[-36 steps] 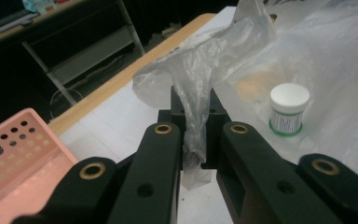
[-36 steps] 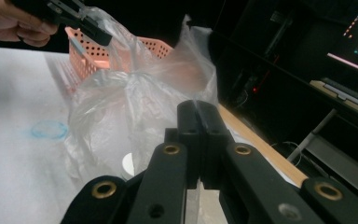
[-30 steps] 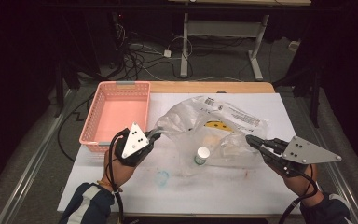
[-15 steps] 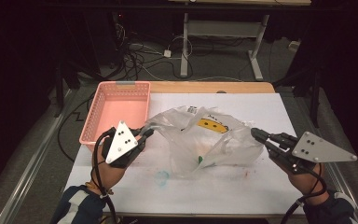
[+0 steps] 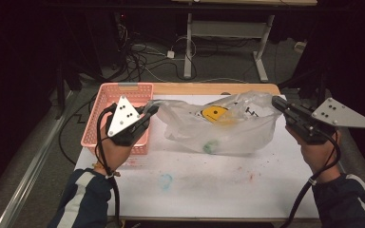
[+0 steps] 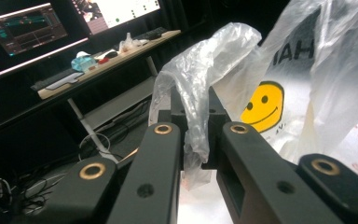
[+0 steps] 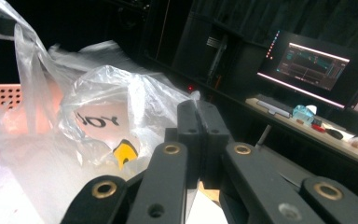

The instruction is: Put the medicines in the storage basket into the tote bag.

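Plastic bag [image 5: 228, 128] stretched above the surface [image 5: 209, 185] — left hand-held gripper [image 5: 148, 112] and right hand-held gripper [image 5: 279, 103] each clamped on an edge

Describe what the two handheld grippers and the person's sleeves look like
Both the left gripper and the right gripper are black, each with two jaws on linkage arms studded with brass-coloured rivets. Each carries a grey three-cornered plate dotted with small holes and trails a black cable past the wrist. The sleeves are dark blue with white stripes.
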`<state>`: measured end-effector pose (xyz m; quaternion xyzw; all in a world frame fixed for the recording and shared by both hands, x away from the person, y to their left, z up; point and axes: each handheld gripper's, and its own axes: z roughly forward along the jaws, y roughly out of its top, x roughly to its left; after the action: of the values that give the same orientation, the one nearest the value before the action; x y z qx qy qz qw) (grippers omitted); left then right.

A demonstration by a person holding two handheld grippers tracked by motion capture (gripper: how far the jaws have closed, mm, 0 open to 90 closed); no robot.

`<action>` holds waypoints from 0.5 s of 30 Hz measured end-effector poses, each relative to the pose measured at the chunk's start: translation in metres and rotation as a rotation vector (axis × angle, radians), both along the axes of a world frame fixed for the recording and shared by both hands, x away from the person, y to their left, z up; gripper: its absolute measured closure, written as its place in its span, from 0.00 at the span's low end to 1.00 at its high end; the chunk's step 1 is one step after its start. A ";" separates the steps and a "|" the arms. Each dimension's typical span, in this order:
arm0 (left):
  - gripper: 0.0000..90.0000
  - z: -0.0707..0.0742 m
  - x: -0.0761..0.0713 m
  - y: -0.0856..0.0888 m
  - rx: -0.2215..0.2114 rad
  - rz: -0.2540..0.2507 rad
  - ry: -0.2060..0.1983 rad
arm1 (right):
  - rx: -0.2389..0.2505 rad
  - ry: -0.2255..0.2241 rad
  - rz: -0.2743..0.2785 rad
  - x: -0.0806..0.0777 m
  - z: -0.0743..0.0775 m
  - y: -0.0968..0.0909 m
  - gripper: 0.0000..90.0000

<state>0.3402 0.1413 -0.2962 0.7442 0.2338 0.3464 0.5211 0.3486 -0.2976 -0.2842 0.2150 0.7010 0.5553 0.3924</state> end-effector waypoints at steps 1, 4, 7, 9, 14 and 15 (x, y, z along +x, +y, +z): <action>0.96 0.002 0.002 -0.003 -0.004 -0.007 -0.001 | 0.003 0.000 -0.010 0.003 0.001 0.001 1.00; 0.96 0.008 0.003 -0.013 0.006 -0.028 -0.018 | 0.018 0.021 -0.007 0.010 0.004 0.002 1.00; 0.95 0.014 0.004 -0.021 0.015 -0.037 -0.035 | 0.010 0.020 -0.012 0.013 0.007 0.005 1.00; 0.95 0.016 0.007 -0.025 0.014 -0.036 -0.038 | 0.006 0.023 -0.025 0.017 0.008 0.006 1.00; 0.95 0.018 0.027 -0.032 0.021 -0.004 -0.023 | -0.004 0.051 -0.069 0.037 0.009 0.005 1.00; 0.95 0.019 0.032 -0.033 0.022 0.006 -0.016 | -0.003 0.059 -0.078 0.042 0.009 0.005 1.00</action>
<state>0.3721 0.1080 -0.2770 0.7465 0.2281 0.3563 0.5136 0.3902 -0.2927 -0.2749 0.2578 0.7042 0.5321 0.3931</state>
